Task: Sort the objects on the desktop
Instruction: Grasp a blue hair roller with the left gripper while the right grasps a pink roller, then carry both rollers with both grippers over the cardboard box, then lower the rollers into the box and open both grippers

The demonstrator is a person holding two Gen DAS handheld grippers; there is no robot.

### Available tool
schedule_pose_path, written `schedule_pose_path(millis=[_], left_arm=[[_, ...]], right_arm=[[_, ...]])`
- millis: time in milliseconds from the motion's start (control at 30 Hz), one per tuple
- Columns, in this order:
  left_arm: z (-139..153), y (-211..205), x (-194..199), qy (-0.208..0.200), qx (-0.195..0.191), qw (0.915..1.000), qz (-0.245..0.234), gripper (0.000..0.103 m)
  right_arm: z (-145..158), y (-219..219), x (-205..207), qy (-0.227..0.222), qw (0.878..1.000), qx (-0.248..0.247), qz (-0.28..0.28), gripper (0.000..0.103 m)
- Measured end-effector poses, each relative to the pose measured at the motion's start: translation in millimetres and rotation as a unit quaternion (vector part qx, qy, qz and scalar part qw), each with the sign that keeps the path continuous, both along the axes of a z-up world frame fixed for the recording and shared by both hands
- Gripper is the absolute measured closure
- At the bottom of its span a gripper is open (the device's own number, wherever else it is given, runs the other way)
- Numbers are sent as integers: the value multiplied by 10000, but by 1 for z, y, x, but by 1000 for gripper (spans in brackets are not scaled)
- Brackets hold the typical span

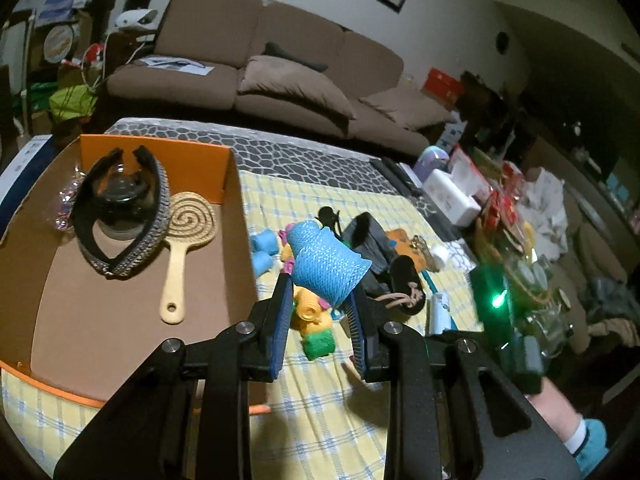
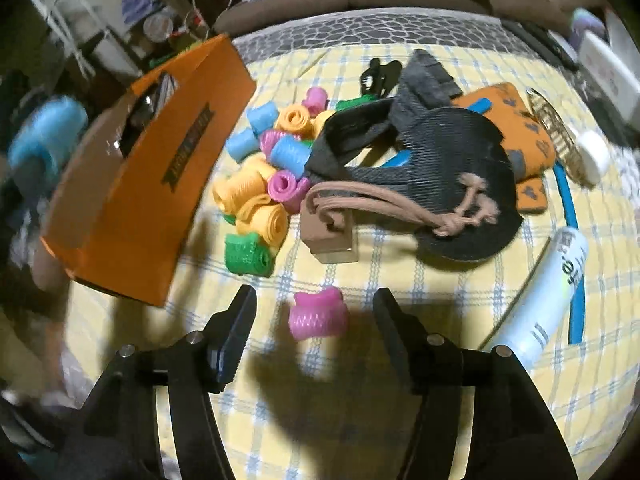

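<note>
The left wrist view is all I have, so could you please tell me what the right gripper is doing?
Observer: The right gripper is open, with a pink roller lying on the yellow checked cloth between its fingers, untouched.
Operator: Thank you. Is anything hidden behind my blue roller?
Observer: Yes, a small tan block beside the black pouch, with the pouch's tan cord draped over it.
Operator: What is on the outside of the orange box?
Observer: The orange box carries a dark printed band on its outer wall, too blurred to read.
</note>
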State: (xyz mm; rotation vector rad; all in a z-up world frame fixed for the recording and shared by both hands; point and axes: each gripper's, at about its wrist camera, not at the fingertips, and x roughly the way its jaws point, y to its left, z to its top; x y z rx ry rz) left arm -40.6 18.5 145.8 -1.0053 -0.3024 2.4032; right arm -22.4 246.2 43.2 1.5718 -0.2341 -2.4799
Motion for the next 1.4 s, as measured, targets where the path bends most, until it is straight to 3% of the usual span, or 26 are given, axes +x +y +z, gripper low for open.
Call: schedule_pose_path(millis=[33, 133, 267, 500, 733, 900, 1133, 1267, 1400], left_arm=[[0, -2, -1, 0, -1, 10000, 29, 78], [-1, -9, -2, -26, -7, 10000, 84, 78], [-5, -20, -4, -96, -32, 9998, 183, 78], [-14, -43, -9, -304, -155, 9986, 396, 78], [-32, -58, -13, -665, -425, 9952, 579, 78], [-47, -78, -16, -1112, -210, 9913, 669, 78], [-48, -91, -15, -1166, -317, 9898, 758, 78], [-44, -92, -13, -1080, -480, 9896, 820, 61], [-36, -97, -11, -1038, -427, 9899, 867, 60]], right_arm=[[-4, -3, -2, -12, 9999, 104, 47, 42], [-15, -13, -5, -123, 9990, 413, 155, 70], [-15, -21, -5, -97, 9972, 682, 286, 71], [30, -30, 0, 374, 9985, -46, 396, 71], [73, -76, -2, 1090, 9877, -706, 868, 71], [74, -109, -10, 1201, 9826, -766, 1197, 71], [65, -142, -10, 1329, 9775, -574, 1533, 71], [59, -152, -13, 1224, 9781, -542, 1593, 67], [61, -147, -14, 1212, 9782, -769, 1501, 60]])
